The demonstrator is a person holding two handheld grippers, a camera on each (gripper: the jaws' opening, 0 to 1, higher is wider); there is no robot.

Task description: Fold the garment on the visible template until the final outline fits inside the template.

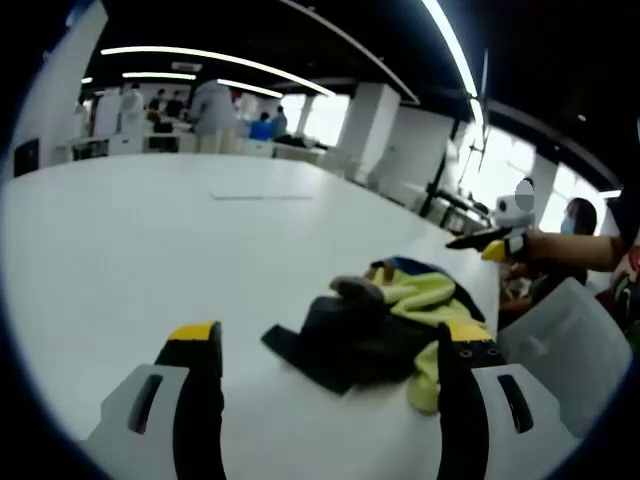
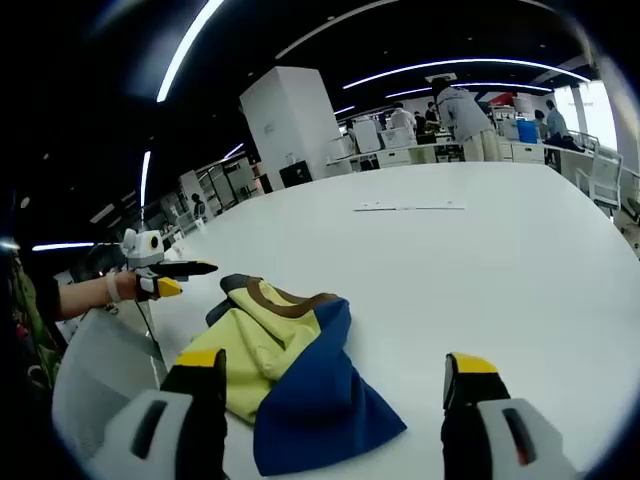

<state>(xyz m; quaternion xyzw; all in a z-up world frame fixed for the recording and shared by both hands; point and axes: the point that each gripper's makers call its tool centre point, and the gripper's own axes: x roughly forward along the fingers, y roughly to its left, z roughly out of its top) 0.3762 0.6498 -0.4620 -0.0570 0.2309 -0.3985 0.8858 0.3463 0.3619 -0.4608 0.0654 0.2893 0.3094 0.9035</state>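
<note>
Lying crumpled near the table edge, the garment (image 2: 290, 370) awaits folding.
Both the left gripper (image 1: 325, 365) and right gripper (image 2: 335, 395) hover with jaws wide, holding nothing. On the white table (image 2: 480, 260) the template cannot be made out; a careless tug could drag cloth off the edge.

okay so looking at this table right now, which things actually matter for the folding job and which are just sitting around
Part of the job:
- garment, crumpled in a heap on the white table
- left gripper, jaws apart
- right gripper, jaws apart

Just lying about:
- thin strip farther back on the table
- grey chair at the table's edge
- desks and people in the background
</note>
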